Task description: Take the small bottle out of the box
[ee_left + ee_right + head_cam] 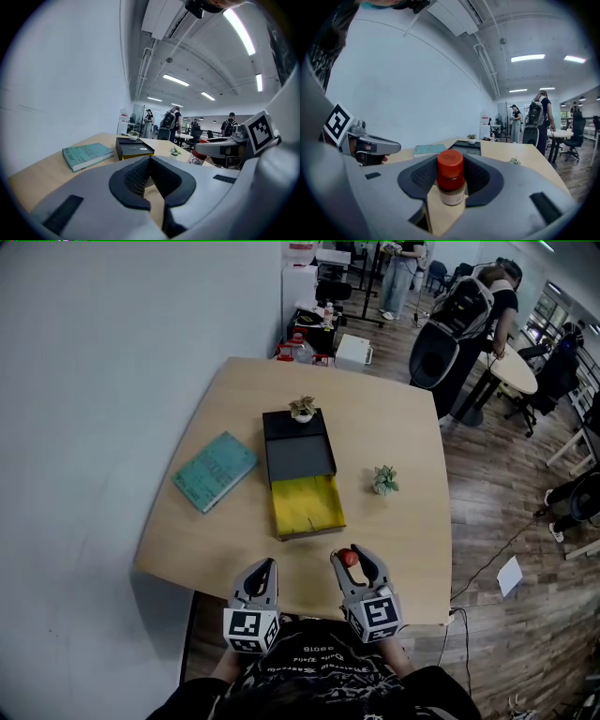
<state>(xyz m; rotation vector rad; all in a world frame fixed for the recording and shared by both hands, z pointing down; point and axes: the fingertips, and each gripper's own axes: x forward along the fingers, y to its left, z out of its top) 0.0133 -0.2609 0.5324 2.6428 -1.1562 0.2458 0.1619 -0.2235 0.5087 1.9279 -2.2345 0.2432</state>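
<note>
A small bottle with a red cap [450,180] stands upright between the pads of my right gripper [451,185], which is shut on it; in the head view the bottle [349,558] shows at that gripper [350,563], over the table's near edge. The box [302,474] lies in the middle of the table, its black lid slid back and its yellow inside [307,503] bare; its dark side [132,150] also shows in the left gripper view. My left gripper [262,575] hovers beside the right one, shut with nothing in it [150,180].
A teal book [215,471] lies left of the box. One small potted plant [303,409] stands on the lid's far end, another [384,480] to the right of the box. Beyond the table [403,521] are people, chairs and a round table [514,371].
</note>
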